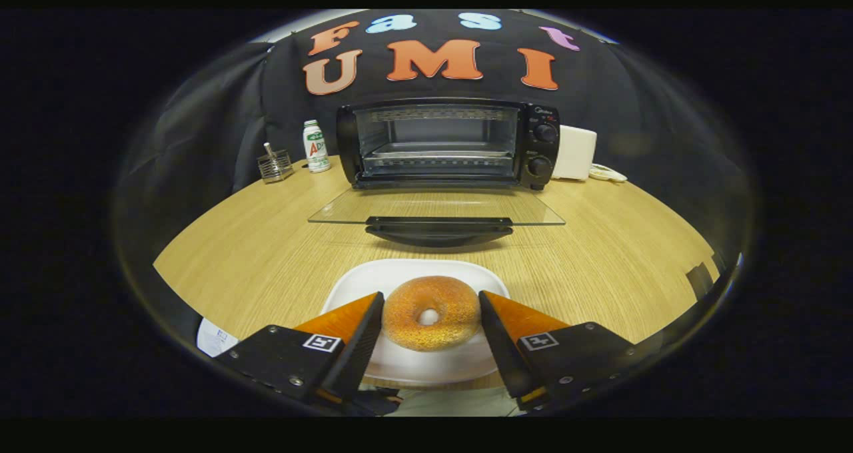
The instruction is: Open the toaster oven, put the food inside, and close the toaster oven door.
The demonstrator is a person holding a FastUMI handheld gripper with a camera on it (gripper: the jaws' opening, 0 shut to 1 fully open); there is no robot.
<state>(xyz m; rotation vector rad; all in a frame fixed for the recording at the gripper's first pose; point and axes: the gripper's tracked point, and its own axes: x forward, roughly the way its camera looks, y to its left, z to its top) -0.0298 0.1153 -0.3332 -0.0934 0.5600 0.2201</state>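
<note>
Gripper view: the round wooden surface [253, 260] has plenty of bare room between the plate and the oven door, and its near edge curves just under the claw [431, 316]. The toaster oven [448, 144] sits at the far side against the booth wall, its glass door [436, 208] folded all the way down flat toward the claw, handle at the front lip — so the mouth is wide open, with one rack visible inside. Two knobs on its right panel.

One bagel [431, 312], lying flat on one white plate [373, 276], sits right between the claw's two fingers. The claw is spread about as wide as the bagel; the fingertips are at its left and right sides, but I can't tell if they're actually pressing on it or just beside it.

Left of the oven: one small bottle [316, 146] and one wire holder [274, 165]. Right of it — one white boxy thing [577, 152], touching or nearly so.
</note>
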